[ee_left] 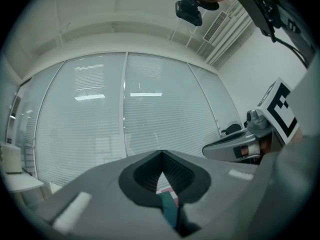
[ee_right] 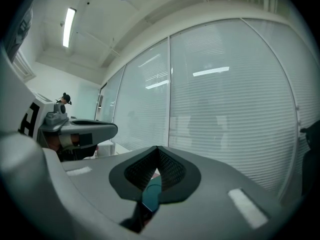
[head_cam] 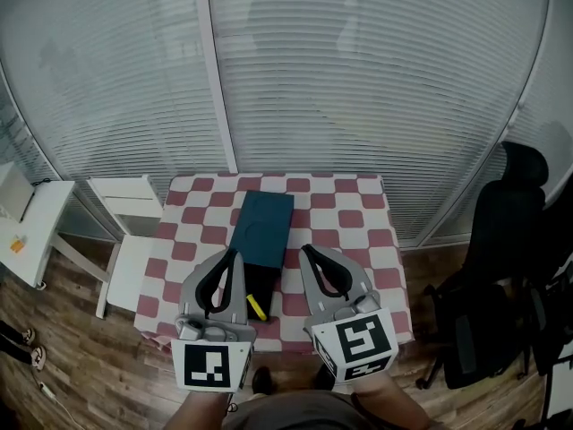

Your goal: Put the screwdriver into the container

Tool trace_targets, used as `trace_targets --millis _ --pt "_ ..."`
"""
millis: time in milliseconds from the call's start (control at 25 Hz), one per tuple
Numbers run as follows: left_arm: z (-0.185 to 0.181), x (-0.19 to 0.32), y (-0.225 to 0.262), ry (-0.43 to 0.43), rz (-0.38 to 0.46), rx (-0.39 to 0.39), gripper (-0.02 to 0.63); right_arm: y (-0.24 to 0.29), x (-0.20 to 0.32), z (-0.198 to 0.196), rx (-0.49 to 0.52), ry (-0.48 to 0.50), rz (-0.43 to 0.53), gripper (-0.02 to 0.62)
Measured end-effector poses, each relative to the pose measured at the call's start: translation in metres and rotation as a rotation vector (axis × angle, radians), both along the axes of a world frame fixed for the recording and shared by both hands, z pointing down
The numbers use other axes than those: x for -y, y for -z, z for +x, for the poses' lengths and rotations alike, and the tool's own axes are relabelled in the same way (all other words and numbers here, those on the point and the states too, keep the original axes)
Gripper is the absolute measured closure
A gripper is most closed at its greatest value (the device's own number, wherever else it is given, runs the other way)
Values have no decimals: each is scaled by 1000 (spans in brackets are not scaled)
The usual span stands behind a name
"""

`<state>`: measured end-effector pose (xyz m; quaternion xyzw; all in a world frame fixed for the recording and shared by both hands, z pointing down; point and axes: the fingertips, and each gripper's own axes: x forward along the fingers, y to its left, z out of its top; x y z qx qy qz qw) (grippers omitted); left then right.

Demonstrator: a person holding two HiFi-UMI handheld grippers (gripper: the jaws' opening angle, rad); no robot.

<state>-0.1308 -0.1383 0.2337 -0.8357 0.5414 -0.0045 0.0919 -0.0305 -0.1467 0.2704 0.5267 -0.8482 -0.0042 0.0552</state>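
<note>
Hand-held grippers (head_cam: 235,253) (head_cam: 306,250) both closed, empty

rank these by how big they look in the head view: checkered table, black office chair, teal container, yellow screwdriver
1. checkered table
2. black office chair, a near second; it sits lower, farther from the camera, so this is unsure
3. teal container
4. yellow screwdriver, only a small part showing

Most of the screwdriver (head_cam: 256,307) is hidden behind the left claw (head_cam: 234,254) near the counter's (head_cam: 358,215) front edge; only yellow shows.
</note>
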Motion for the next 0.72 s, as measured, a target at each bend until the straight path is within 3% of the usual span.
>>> trace_targets --millis 720 --pt "9 -1 -1 -25 -3 26 606 -7 -3 4 -5 -2 -14 571"
